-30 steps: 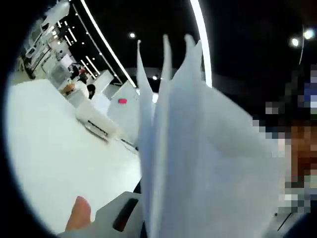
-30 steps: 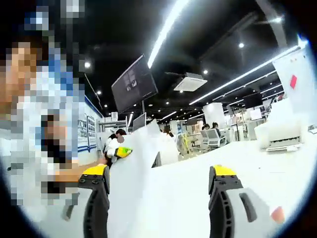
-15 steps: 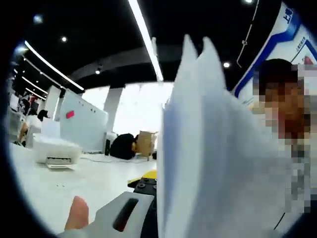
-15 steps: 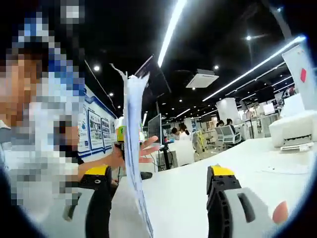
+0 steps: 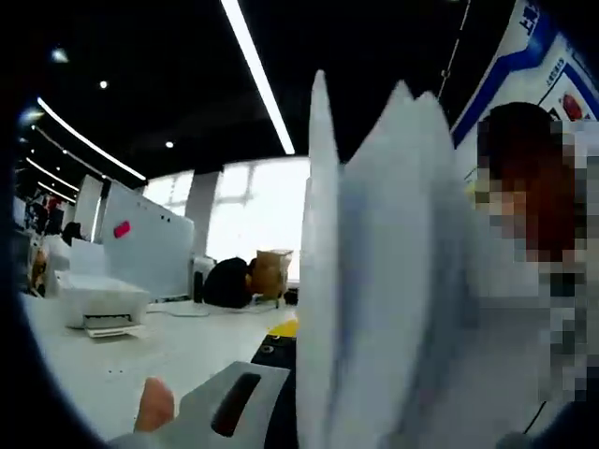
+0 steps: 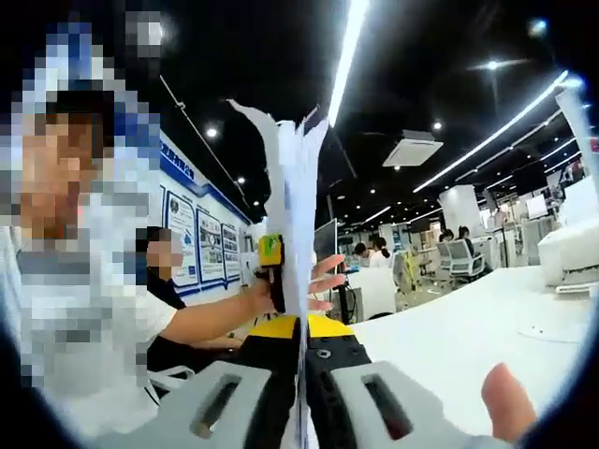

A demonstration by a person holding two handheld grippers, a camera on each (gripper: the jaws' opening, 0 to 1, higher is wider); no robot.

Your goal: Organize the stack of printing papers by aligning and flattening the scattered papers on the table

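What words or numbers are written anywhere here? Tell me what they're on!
No text here can be read.
Blue and white wall board: big characters, cut off and blurred, unreadable.
Wall posters: print too small and blurred to read.
Paper stack: no print visible on it.
White printer: no readable label.

- We see bright ceiling strip lights (image 6: 353,42) glaring against a dark ceiling.
- Close papers (image 5: 393,281) blur heavily in the left gripper view.
- Fisheye distortion bends the light lines near the edges.
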